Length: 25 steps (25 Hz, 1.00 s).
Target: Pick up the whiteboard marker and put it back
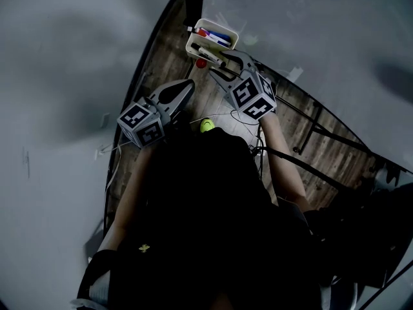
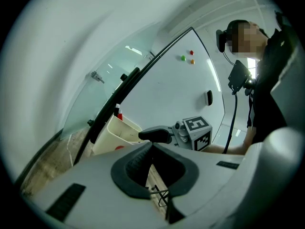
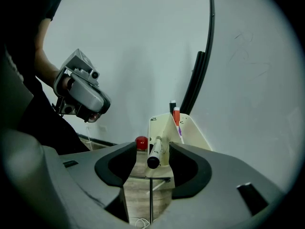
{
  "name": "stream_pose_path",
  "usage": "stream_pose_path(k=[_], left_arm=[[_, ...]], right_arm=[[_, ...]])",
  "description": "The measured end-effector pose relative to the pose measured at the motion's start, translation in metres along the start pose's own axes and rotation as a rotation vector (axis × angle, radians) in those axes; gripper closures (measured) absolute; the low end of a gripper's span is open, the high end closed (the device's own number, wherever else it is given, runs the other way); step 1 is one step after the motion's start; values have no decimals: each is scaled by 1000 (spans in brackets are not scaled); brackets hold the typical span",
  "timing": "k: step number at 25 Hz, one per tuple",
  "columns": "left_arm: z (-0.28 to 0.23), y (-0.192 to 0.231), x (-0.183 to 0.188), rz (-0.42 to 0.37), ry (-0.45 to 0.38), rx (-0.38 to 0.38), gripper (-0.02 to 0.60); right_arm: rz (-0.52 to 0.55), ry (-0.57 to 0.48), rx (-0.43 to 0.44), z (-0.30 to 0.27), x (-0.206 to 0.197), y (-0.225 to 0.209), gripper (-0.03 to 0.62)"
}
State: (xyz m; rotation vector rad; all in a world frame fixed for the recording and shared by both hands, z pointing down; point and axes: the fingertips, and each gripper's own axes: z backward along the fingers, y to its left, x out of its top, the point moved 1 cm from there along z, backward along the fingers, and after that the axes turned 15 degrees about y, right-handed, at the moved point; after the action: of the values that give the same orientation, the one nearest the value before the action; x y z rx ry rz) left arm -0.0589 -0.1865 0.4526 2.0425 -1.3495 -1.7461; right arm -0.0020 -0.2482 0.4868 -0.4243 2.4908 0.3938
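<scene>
A whiteboard marker (image 3: 155, 152) with a black cap lies tilted on the rim of a cream pen holder (image 3: 187, 129), its cap end pointing out. My right gripper (image 3: 151, 159) is open, with one jaw on each side of the marker and a gap on both sides. In the head view the right gripper (image 1: 218, 63) sits at the front of the holder (image 1: 191, 44), which holds red, blue and black markers (image 1: 214, 37). My left gripper (image 1: 188, 84) hangs to the left, shut and empty; its tips meet (image 2: 151, 146).
A red round object (image 3: 141, 142) lies beside the holder. The whiteboard (image 2: 176, 89) carries small magnets (image 2: 183, 57) and has a black frame bar (image 3: 193, 87). A yellow-green object (image 1: 206, 125) and thin cables lie on the wooden floor (image 1: 213, 102).
</scene>
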Motion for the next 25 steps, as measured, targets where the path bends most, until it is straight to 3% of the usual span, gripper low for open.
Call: stream_pose_path(k=[7,16,25], left_arm=[[4,4,4,14,2,17,568],[3,7,10,12,-3,1,568],[6,11,6,21,-1,4,568]], right_arm=[[128,98,-14,-14,-3,3,393],[219,174,-6,-18,-6,4,396],[286,187,-45,-21,-10,4,456]])
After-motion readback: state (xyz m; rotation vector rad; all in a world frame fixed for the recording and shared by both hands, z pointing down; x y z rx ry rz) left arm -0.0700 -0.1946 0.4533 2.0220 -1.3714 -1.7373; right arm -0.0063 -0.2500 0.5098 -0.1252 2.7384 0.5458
